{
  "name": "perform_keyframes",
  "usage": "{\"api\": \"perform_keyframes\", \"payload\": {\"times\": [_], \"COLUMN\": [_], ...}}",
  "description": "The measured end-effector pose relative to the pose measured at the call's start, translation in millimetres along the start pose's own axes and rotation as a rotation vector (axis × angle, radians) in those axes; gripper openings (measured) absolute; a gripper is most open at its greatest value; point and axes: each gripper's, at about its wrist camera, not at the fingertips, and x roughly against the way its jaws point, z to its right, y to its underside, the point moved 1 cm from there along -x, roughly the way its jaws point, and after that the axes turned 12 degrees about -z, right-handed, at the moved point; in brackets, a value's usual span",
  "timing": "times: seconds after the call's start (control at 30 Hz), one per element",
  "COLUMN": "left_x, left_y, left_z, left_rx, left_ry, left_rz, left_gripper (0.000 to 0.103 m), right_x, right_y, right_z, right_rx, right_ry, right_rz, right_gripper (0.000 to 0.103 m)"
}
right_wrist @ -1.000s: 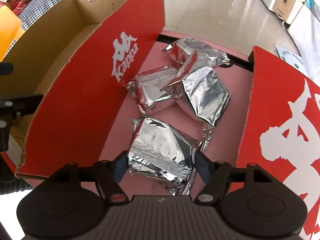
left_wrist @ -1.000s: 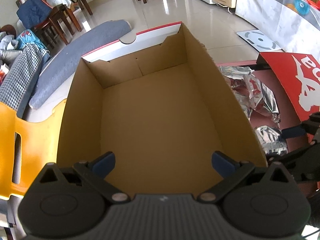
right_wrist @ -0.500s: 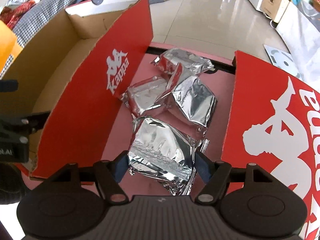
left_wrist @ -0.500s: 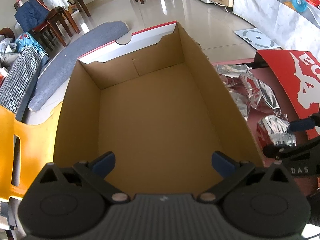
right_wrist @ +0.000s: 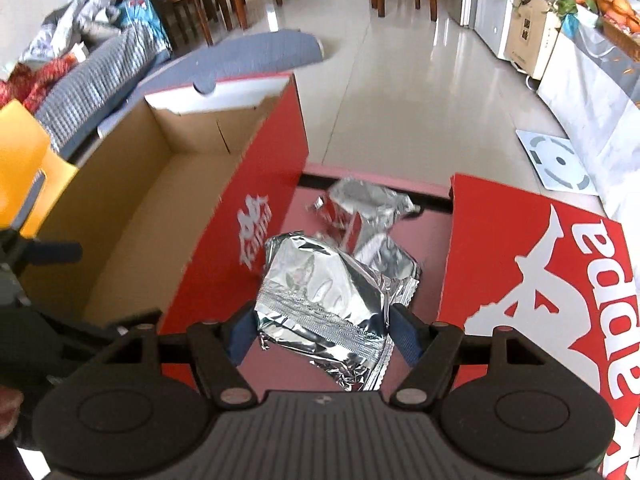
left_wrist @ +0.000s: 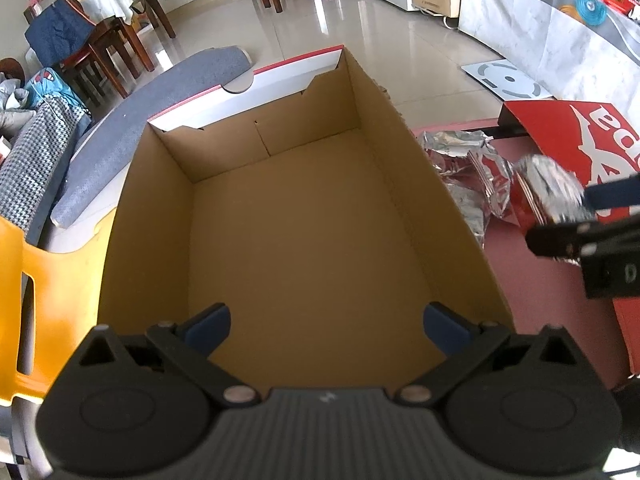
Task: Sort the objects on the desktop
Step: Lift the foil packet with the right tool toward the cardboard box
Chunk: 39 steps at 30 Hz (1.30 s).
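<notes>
My right gripper (right_wrist: 324, 334) is shut on a silver foil packet (right_wrist: 320, 300) and holds it lifted above the pink table (right_wrist: 424, 240), beside the red outer wall of an open cardboard box (right_wrist: 256, 240). Other foil packets (right_wrist: 364, 204) lie on the table beyond it. In the left wrist view my left gripper (left_wrist: 326, 326) is open with nothing between its fingers, hovering over the near end of the bare box (left_wrist: 304, 240). The held packet (left_wrist: 552, 192) and the right gripper (left_wrist: 592, 220) show at the right there.
A red box lid (right_wrist: 540, 264) with a white logo lies on the table to the right. An orange chair (left_wrist: 44, 280) stands left of the box, a grey cushion (left_wrist: 152, 120) behind it. Chairs, tiled floor and cabinets fill the background.
The right gripper has lifted the foil packet off the table and carried it up and left toward the box. The left gripper has stayed open over the box.
</notes>
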Motion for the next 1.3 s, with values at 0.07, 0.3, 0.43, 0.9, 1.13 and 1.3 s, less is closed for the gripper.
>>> {"api": "perform_keyframes", "payload": {"times": [0.07,0.3,0.43,0.9,1.13,1.3], "left_x": [0.4,2.0,2.8,8.6,9.2,8.7], "left_y": [0.5,-0.1,-0.6,5.1,12.8,18.8], "left_z": [-0.5,-7.4,-13.2,-44.1,-53.7,-58.9], "left_rx": [0.001,0.029,0.048,0.122,0.132,0.138], "left_ry": [0.004,0.017,0.015,-0.018,-0.033,-0.023], "left_rz": [0.003,0.015,0.018,0.031,0.029,0.021], "left_gripper": [0.103,0.103,0.103,0.103,0.103,0.103], "right_x": [4.3,16.1,19.8,22.5,16.7,6.3], "right_y": [-3.1,-12.8,-18.8,-37.8,-46.2,-50.4], "right_z": [-1.9,-14.7,-23.7,-60.2,-81.4,-98.8], "right_rx": [-0.006,0.005,0.015,0.074,0.108,0.154], "right_ry": [-0.007,-0.033,-0.053,-0.116,-0.168,-0.204], "right_rz": [0.017,0.070,0.092,0.134,0.141,0.123], "right_gripper": [0.070,0.070,0.070,0.070,0.070,0.070]}}
